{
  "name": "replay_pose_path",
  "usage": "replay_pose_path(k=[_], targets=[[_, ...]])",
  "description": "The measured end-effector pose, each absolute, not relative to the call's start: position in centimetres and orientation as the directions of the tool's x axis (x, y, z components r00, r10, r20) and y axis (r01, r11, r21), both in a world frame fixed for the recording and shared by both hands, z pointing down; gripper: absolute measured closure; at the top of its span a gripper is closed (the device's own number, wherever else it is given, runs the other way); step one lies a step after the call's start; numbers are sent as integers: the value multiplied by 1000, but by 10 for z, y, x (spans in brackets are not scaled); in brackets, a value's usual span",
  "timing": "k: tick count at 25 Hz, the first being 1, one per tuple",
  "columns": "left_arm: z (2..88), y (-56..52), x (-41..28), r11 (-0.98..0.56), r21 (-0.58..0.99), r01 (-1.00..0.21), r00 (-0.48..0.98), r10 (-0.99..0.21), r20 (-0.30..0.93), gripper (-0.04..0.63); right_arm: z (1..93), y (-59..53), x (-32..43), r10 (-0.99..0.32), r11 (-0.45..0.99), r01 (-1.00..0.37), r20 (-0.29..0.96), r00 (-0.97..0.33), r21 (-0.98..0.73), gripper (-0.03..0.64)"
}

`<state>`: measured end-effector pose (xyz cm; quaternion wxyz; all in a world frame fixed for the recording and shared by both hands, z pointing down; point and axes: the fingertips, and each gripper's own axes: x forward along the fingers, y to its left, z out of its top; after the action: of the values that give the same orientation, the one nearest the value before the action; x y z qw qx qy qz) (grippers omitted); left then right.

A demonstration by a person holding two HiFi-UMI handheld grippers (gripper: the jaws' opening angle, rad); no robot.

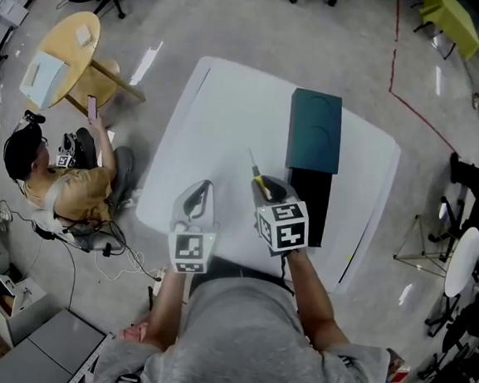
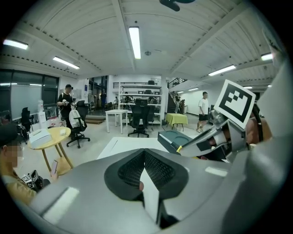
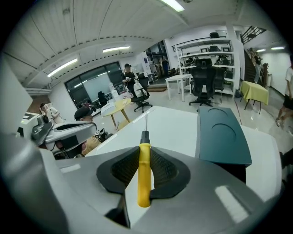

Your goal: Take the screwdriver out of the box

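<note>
Spanning mid-frame in the head view, the white table (image 1: 221, 118) holds only the open box (image 1: 315, 130), so nothing blocks the way. The right gripper (image 3: 145, 151) is clamped on the yellow-handled screwdriver (image 3: 143, 169), which is held over the table just left of the box. The removal looks done, with only setting it down left. The left gripper (image 2: 145, 173), at lower left, has its jaws together and empty.

Open workshop: polished grey floor (image 1: 262, 30), white worktable (image 1: 219, 143), round wooden table (image 1: 64, 54), black office chairs (image 2: 139, 121), yellow-green covered table (image 2: 176, 119), shelving (image 2: 137, 87) at rear wall, ceiling strip lights (image 2: 134, 41), glazed partition (image 2: 23, 96) at left
</note>
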<state>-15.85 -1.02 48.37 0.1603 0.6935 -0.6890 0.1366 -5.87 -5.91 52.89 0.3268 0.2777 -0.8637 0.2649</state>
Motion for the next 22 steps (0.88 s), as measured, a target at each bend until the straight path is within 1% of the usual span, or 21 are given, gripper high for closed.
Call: replay_pose_path(k=[10,22], targets=[[513,-42,-189,-7,73,-997,39,-888,457,583,555,-92,-95,-277,692,-662,739,-614,-290,538],[550,-83,-213,-52,106,-993,98,-858,503,583,597,-133,-125,-262,656,-696,777,-572,-291,538]])
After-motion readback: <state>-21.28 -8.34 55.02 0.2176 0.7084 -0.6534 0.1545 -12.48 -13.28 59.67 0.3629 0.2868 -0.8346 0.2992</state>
